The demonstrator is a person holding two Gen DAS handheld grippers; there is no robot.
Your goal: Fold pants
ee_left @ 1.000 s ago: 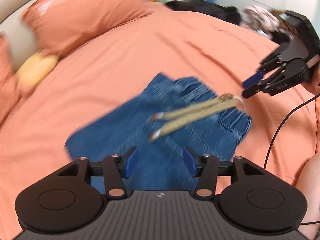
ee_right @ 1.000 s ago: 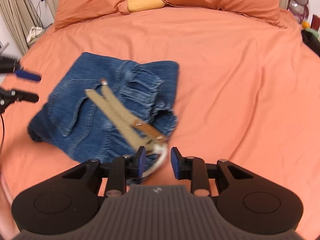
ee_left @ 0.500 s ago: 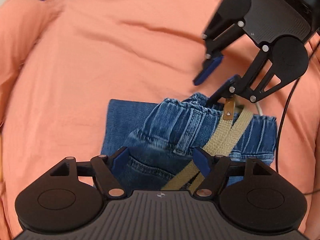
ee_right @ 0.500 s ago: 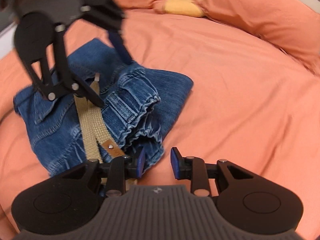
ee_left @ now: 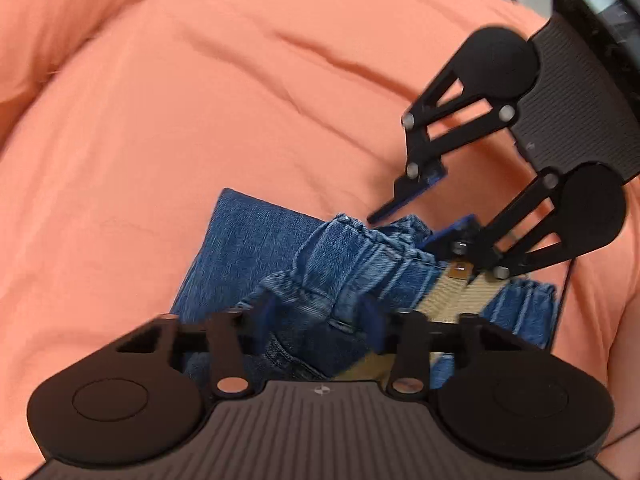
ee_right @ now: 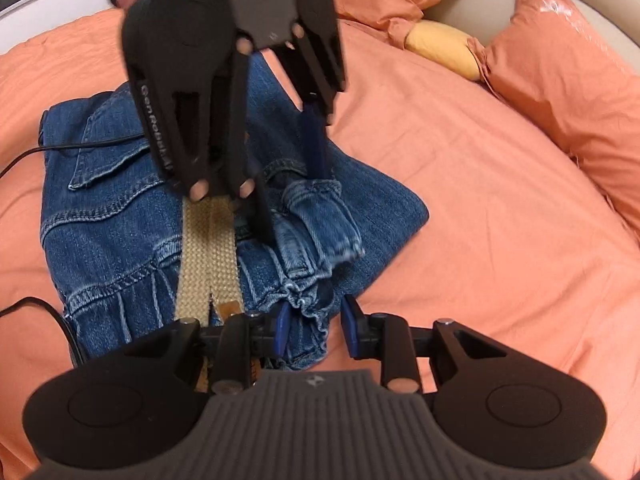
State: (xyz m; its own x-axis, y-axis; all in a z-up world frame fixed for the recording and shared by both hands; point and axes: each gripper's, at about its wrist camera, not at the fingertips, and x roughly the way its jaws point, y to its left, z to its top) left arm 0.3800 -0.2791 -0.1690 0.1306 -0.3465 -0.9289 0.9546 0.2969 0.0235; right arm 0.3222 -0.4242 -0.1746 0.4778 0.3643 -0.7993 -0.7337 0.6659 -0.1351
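Folded blue denim pants (ee_right: pixel 132 216) lie bunched on an orange bed (ee_right: pixel 500 208), with a tan woven belt (ee_right: pixel 208 256) running across their top. Taking the pants as the landmark and reading the right wrist view from left to right: a black cable (ee_right: pixel 48 312) crosses the bed at their left edge. Above their middle, the left tool (ee_right: pixel 288 172) reaches down, fingers apart, its blue pads on either side of a raised fold of the gathered waistband (ee_right: pixel 320 216). At their near edge, the right tool (ee_right: pixel 314 330) has its fingers apart, with the ruffled waistband edge lying between them. To the right of the pants lies bare orange sheet. Far beyond them, at the head of the bed, sit orange pillows (ee_right: pixel 568 64) and a yellow cushion (ee_right: pixel 444 50).
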